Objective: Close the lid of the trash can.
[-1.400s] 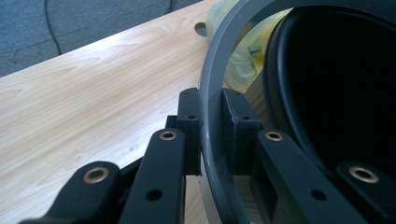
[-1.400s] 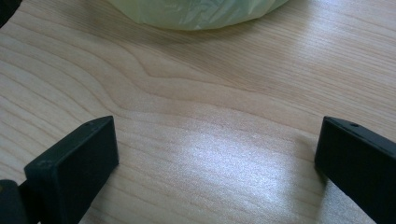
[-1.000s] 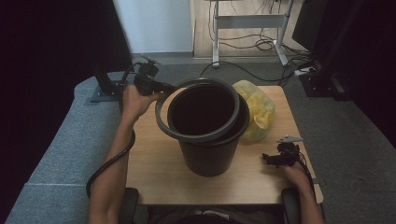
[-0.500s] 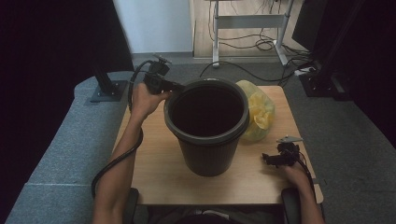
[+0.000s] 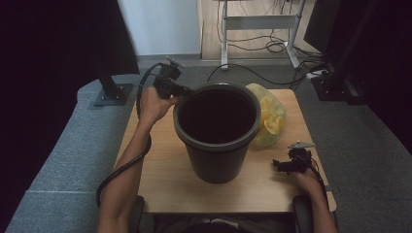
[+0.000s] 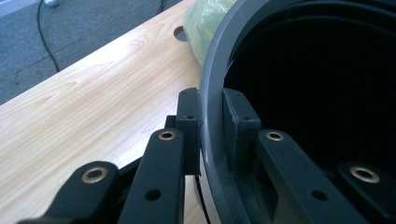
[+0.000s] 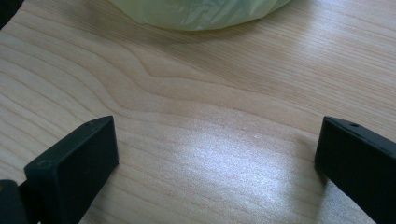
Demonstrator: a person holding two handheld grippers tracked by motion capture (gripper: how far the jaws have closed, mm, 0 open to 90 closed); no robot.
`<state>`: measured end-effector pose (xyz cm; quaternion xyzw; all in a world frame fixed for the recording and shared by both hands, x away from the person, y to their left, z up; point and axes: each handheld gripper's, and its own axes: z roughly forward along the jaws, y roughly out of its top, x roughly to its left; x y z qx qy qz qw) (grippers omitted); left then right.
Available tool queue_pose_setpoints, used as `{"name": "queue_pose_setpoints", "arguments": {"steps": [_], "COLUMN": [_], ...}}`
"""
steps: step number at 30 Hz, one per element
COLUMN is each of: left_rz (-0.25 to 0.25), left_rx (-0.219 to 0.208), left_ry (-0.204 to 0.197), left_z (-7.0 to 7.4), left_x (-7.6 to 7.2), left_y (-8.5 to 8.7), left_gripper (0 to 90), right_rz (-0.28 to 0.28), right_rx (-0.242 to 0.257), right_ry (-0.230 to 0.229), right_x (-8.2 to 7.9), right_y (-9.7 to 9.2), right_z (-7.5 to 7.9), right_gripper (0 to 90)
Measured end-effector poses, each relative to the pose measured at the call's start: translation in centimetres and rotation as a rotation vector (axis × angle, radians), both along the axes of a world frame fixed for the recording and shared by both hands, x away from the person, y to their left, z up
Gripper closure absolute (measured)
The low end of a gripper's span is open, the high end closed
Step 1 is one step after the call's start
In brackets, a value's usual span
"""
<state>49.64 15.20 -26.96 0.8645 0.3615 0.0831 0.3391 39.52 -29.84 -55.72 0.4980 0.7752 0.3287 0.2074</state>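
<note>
Bin position: the dark grey round plastic waste bin stands upright at the middle of the light wooden table, with a crumpled yellow-green plastic bag touching its far right side. Left gripper has its jaws nearly closed and clamped on the bin's rim, one pad outside the wall, one inside. Right gripper rests low over bare table near the front right corner, jaws wide apart, holding nothing. Risk, as judged: a single-sided rim grip could tip or swing the bin if lifted or pulled, and the thin rim could slip from the pads. The bin could also push the bag off the far edge.
</note>
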Motion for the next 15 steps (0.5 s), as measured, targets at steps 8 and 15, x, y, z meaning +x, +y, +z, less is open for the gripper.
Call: {"name": "queue_pose_setpoints", "arguments": {"steps": [8, 15], "left_rz": [0.004, -0.005], "left_rx": [0.046, 0.008], "left_ry": [-0.009, -0.021], "left_z": [-0.27, -0.37], "left_x": [-0.19, -0.16], "left_y": [-0.48, -0.1], "left_gripper": [77.3, 67.0], "right_rz": [0.0, 0.001], "right_rx": [0.001, 0.001], "right_ry": [0.0, -0.001], "right_x": [-0.01, -0.01], "right_y": [0.01, 0.02], "right_z": [0.0, 0.0], "right_gripper": [0.0, 0.0]}}
